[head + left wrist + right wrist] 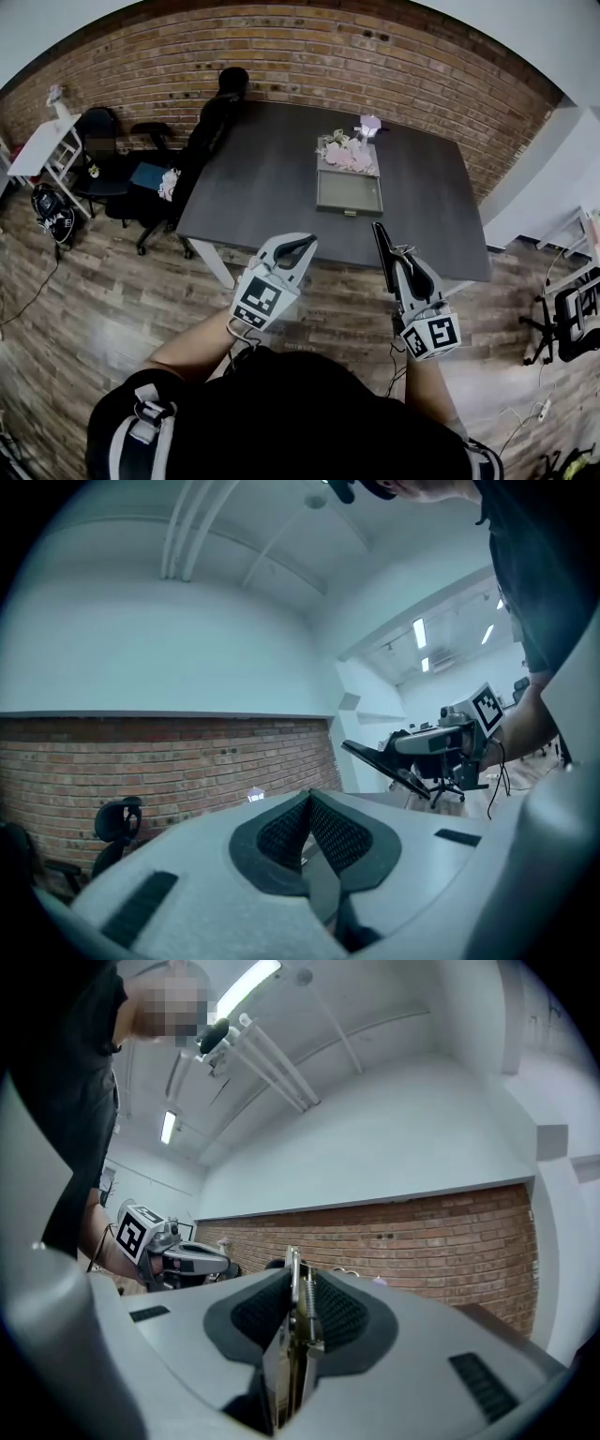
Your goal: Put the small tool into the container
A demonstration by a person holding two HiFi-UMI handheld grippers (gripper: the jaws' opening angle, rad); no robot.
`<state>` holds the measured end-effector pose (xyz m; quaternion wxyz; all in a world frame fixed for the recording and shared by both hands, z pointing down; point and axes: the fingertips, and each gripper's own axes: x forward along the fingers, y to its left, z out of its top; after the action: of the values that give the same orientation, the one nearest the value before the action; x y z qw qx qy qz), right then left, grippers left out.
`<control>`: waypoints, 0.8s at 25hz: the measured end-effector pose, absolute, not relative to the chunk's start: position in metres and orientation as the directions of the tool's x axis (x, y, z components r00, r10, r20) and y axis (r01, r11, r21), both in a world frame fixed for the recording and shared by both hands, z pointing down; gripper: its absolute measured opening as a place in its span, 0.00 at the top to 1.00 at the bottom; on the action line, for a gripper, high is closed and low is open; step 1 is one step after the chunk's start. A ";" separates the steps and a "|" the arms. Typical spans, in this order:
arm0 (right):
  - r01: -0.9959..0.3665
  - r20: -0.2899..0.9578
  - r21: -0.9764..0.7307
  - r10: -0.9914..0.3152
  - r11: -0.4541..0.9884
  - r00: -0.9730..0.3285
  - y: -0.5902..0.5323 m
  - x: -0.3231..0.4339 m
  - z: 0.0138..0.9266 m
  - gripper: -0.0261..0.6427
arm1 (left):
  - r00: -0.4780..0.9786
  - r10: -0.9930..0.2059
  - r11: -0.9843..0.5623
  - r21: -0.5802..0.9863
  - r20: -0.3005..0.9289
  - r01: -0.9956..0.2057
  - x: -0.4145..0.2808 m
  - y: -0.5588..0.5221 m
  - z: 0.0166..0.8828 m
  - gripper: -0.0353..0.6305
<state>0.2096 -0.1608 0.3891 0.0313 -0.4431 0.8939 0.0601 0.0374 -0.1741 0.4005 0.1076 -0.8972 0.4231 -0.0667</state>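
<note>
1. Head view: left gripper (305,240) & right gripper (382,239) sit lower centre of frame, at near edge of dark desk (262,178).
2. Right gripper view: pads clamped on small metal tool (289,1363) w/ spring, held edge-on.
3. Left gripper view: pads together at tips, nothing btw them.
4. Gray container (349,192) mid-desk, upper centre of frame, pink items (345,155) just behind; tool well apart from it.
</note>
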 end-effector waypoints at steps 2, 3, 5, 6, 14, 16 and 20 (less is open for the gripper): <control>-0.795 -0.105 0.084 -0.788 0.601 -0.607 -0.162 0.210 0.389 0.84 | 0.635 -0.772 -0.623 -0.231 0.027 -0.748 0.037 -0.176 0.401 0.93; -0.795 -0.102 0.087 -0.788 0.601 -0.607 -0.163 0.210 0.389 0.84 | 0.638 -0.770 -0.625 -0.230 0.025 -0.746 0.037 -0.176 0.401 0.93; -0.794 -0.098 0.093 -0.788 0.601 -0.608 -0.164 0.211 0.389 0.84 | 0.644 -0.765 -0.630 -0.236 0.024 -0.740 0.039 -0.177 0.401 0.93; -0.793 -0.098 0.095 -0.787 0.602 -0.609 -0.165 0.211 0.389 0.84 | 0.646 -0.763 -0.632 -0.239 0.024 -0.737 0.040 -0.177 0.402 0.93; -0.789 -0.076 0.097 -0.786 0.607 -0.614 -0.170 0.212 0.390 0.84 | 0.669 -0.742 -0.656 -0.245 0.037 -0.714 0.050 -0.186 0.407 0.93; -0.790 -0.070 0.093 -0.788 0.605 -0.612 -0.173 0.214 0.394 0.84 | 0.675 -0.737 -0.661 -0.250 0.038 -0.707 0.053 -0.190 0.410 0.93; -0.793 -0.055 0.073 -0.791 0.605 -0.609 -0.182 0.212 0.406 0.84 | 0.678 -0.733 -0.668 -0.251 0.057 -0.701 0.053 -0.202 0.420 0.93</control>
<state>0.2120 -0.1822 0.4055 0.0086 -0.4422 0.8958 0.0449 0.0527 -0.2021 0.4202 0.1048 -0.9100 0.3939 -0.0764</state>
